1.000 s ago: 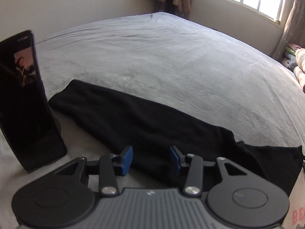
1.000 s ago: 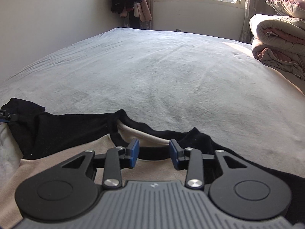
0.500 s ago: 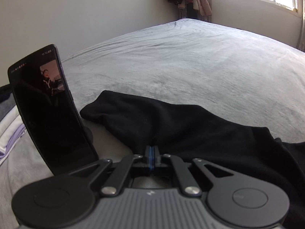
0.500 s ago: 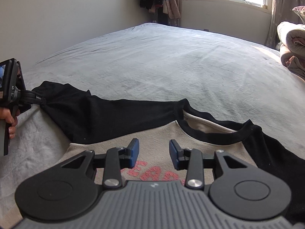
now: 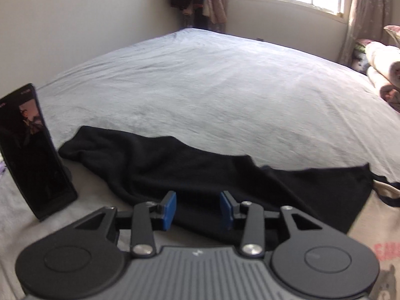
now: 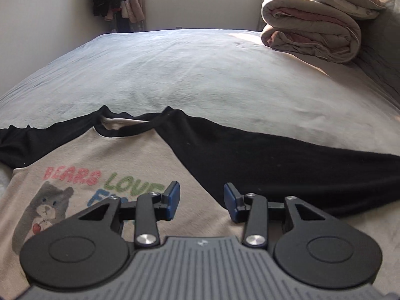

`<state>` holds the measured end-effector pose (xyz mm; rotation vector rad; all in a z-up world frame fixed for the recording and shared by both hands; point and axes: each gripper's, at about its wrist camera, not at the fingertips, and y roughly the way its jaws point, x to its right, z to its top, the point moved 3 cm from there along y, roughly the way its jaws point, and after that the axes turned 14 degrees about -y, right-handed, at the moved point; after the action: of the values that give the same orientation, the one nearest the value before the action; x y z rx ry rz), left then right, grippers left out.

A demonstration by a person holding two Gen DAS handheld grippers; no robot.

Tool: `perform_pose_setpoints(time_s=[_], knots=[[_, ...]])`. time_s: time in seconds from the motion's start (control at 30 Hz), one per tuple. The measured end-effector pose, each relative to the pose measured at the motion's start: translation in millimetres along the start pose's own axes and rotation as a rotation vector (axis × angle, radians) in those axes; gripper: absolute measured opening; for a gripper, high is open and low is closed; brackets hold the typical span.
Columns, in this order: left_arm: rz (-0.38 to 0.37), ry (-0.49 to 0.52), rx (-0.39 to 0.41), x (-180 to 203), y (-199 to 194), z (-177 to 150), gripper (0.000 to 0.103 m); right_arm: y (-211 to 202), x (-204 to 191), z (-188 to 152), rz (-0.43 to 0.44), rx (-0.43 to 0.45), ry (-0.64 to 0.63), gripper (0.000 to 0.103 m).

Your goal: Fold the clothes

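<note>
Two grippers, left (image 5: 198, 209) and right (image 6: 202, 203), both gaping empty over one sweatshirt (image 6: 140, 160); one phone (image 5: 32, 150)

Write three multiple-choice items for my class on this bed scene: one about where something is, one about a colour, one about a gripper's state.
1. Where does the rolled duvet lie?
A. on the bed's far right side
B. on the shirt
C. on the floor

2. What colour are the sleeves of the shirt?
A. beige
B. black
C. green

3. How does the left gripper stand?
A. shut on the sleeve
B. open, holding nothing
C. out of view

Answers: 1 A, it sits at the right edge of the bed in the right wrist view; 2 B, both sleeves are black beside the beige body; 3 B, its blue pads stand apart above the sleeve.
</note>
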<state>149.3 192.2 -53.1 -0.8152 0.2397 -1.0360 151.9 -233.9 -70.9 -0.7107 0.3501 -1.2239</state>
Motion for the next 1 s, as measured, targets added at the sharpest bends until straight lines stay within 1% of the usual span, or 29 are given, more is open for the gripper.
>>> perform_pose_setpoints(time_s=[0.03,0.07,0.3,0.4,0.53,0.6,0.73,0.83,1.0], knots=[[-0.037,0.010,-0.035,6,-4,-9,0.041,-4,8,-6,-0.014,-0.009,0.017,0.043],[-0.061,0.018,-0.061,9,-8,-17,0.041,-8,8,-12,-0.004,-0.022,0.024,0.043],[-0.139,0.063,-0.174,0,-40,-62,0.041,-42,6,-49,0.066,-0.111,0.074,0.043],[-0.172,0.082,-0.223,-4,-55,-82,0.040,-56,6,-65,0.096,-0.149,0.095,0.037],[-0.216,0.108,-0.288,-9,-74,-108,0.040,-76,5,-86,0.136,-0.199,0.122,0.034],[-0.238,0.115,-0.317,-18,-82,-116,0.040,-86,2,-96,0.152,-0.218,0.127,0.031],[-0.274,0.145,-0.370,-38,-102,-130,0.040,-108,-4,-114,0.185,-0.256,0.135,0.031],[-0.299,0.125,-0.431,-51,-113,-136,0.041,-124,-9,-128,0.210,-0.285,0.142,0.031],[-0.346,0.111,-0.521,-65,-130,-153,0.040,-138,-14,-140,0.248,-0.316,0.159,0.029]])
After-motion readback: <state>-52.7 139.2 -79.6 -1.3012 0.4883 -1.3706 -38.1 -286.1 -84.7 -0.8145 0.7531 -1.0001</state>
